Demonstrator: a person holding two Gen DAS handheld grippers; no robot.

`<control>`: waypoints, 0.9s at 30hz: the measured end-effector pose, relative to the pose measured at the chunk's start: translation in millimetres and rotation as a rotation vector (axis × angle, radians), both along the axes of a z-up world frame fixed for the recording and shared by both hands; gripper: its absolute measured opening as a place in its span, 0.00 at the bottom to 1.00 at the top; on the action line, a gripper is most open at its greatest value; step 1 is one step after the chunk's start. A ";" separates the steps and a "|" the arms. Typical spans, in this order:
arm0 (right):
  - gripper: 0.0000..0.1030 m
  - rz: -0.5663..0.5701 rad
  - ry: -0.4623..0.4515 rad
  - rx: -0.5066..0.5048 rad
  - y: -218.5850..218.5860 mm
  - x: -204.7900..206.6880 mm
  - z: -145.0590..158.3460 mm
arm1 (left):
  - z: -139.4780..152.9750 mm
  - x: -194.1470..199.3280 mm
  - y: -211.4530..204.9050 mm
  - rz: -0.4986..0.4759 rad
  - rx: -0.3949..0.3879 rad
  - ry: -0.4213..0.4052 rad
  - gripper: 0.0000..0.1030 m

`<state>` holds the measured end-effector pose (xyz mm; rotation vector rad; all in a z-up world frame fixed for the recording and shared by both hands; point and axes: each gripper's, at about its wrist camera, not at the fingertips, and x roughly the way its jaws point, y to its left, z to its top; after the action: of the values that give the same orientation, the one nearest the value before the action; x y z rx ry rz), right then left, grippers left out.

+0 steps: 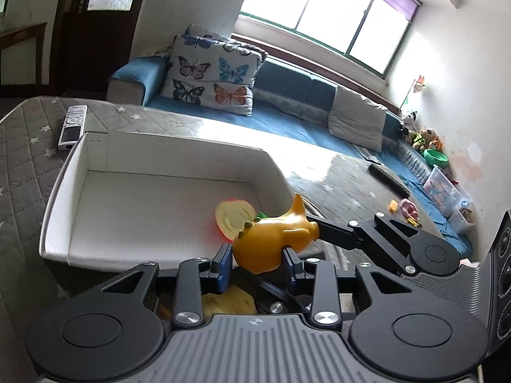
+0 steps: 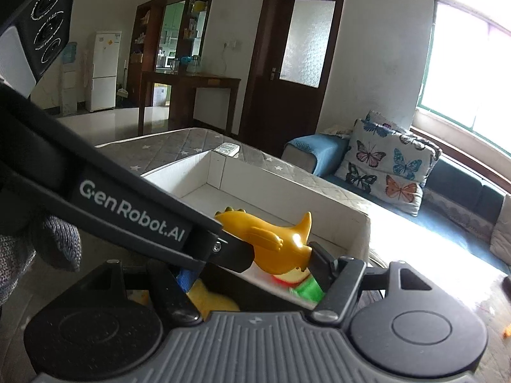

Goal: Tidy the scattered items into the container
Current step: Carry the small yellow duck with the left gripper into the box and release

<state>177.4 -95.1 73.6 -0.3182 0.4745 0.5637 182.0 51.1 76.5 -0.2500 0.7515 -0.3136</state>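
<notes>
The white cardboard box sits open-topped on your quilted grey star-print cover, shallow and straight-walled, with a round yellow-and-red toy lying near its right wall. Over the box's near right corner you hold the glossy yellow dinosaur toy, plump-bodied with small green spikes and a stubby arm: your left gripper clamps its body between the blue pads, and your right gripper pinches one end of it

White "GenRobot.AI" lettering — printed along the black left gripper arm, right-wrist view
</notes>
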 end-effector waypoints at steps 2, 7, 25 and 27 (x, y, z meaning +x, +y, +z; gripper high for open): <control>0.68 0.003 0.019 -0.003 7.0 13.6 -1.7 | -2.9 12.1 7.2 0.002 0.002 0.019 0.35; 0.68 0.009 0.091 -0.005 20.5 45.3 -12.0 | -12.4 41.2 20.8 0.006 0.004 0.078 0.35; 0.69 0.018 0.301 -0.023 32.5 97.5 -43.2 | -41.8 92.2 41.7 0.024 -0.035 0.259 0.35; 0.69 0.020 0.306 -0.021 33.0 96.6 -43.1 | -42.5 92.8 42.0 0.032 -0.034 0.265 0.35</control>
<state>274.0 -62.1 30.5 -0.2576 0.7733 0.6302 274.8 93.1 34.1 -0.3392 1.0027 -0.2661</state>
